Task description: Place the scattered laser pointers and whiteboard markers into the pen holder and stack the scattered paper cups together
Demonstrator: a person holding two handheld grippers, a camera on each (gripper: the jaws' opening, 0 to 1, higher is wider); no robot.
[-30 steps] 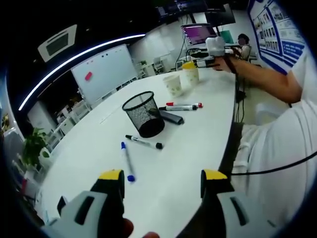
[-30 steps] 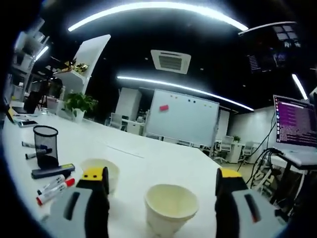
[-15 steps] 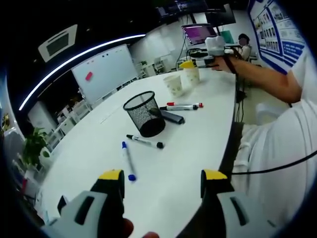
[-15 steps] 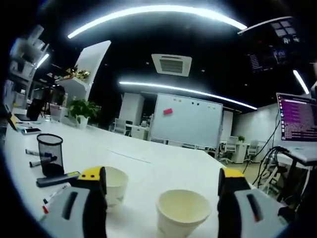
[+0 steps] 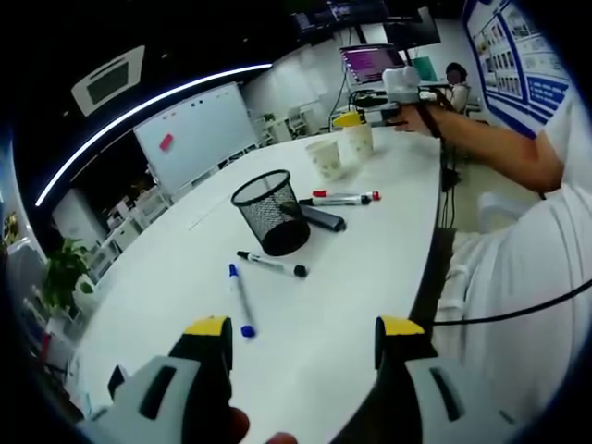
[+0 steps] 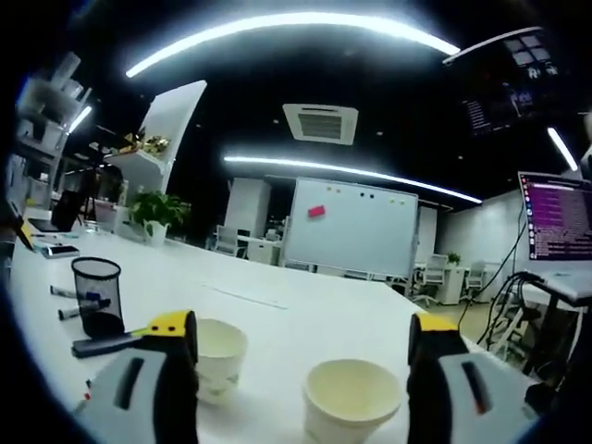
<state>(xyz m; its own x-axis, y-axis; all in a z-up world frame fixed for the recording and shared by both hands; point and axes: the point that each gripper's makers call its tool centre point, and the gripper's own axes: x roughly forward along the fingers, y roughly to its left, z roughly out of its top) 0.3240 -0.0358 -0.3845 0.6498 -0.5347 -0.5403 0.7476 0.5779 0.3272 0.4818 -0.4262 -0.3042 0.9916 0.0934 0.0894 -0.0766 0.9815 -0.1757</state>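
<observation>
We hold the right gripper [image 6: 301, 347] with jaws spread around the nearer paper cup [image 6: 352, 400], mouth up, axis vertical; squeezing hard may crush its thin wall, we think. The second cup [image 6: 220, 355] stands by the left jaw. The left gripper [image 5: 302, 338] is spread, empty; the blue marker [image 5: 240, 301] ahead points away from it.

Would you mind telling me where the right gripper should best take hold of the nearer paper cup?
Probably across its upper wall, just under the rim. The nearer paper cup stands upright, mouth up, between the open right gripper jaws, so a level approach straight ahead suits.
</observation>
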